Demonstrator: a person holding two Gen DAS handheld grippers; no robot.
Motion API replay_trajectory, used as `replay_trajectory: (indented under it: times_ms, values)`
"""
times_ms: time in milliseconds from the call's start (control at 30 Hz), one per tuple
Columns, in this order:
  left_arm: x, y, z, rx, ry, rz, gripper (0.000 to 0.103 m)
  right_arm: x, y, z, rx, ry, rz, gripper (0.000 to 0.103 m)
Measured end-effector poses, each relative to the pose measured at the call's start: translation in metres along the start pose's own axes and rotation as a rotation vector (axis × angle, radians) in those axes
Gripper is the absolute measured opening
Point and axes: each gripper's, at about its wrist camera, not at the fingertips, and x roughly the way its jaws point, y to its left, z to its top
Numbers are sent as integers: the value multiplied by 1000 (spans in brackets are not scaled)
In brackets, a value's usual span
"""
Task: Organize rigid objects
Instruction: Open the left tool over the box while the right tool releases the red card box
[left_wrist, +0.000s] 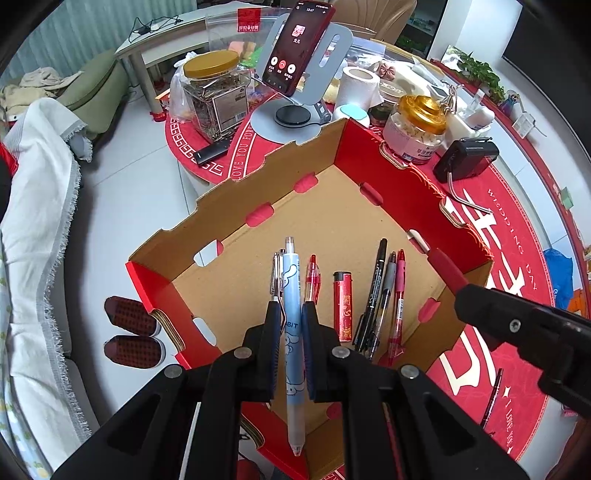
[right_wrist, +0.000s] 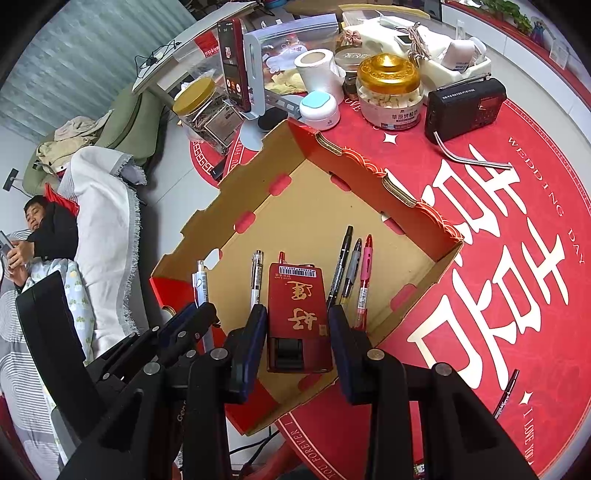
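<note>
A red cardboard tray (left_wrist: 373, 147) with a brown floor sits on the red round table. My left gripper (left_wrist: 291, 314) is shut on a light blue cartoon pen (left_wrist: 291, 295) and holds it over the tray's near left part. On the tray floor lie a silver pen (left_wrist: 275, 273), a red pen (left_wrist: 312, 277), a red lighter (left_wrist: 342, 306) and three more pens (left_wrist: 384, 291). My right gripper (right_wrist: 297, 317) is shut on a red box with gold characters (right_wrist: 297, 306) above the tray (right_wrist: 406, 192). The left gripper (right_wrist: 192, 321) shows at the left of the right wrist view.
Behind the tray stand a phone on a grey stand (left_wrist: 303, 48), a jar of seeds (left_wrist: 214, 92), a gold-lidded jar (left_wrist: 413, 125), a paper roll (left_wrist: 358, 88) and a black radio (left_wrist: 465, 158). A dark pen (left_wrist: 491, 398) lies on the table at the right. Shoes (left_wrist: 129, 332) on the floor.
</note>
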Motion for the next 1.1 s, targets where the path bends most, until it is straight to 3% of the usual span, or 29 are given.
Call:
replay_trajectory:
  times_ms: [1100]
  values:
    - [38, 1, 22, 48, 32, 18, 12, 42, -13, 23, 60, 22, -35, 36]
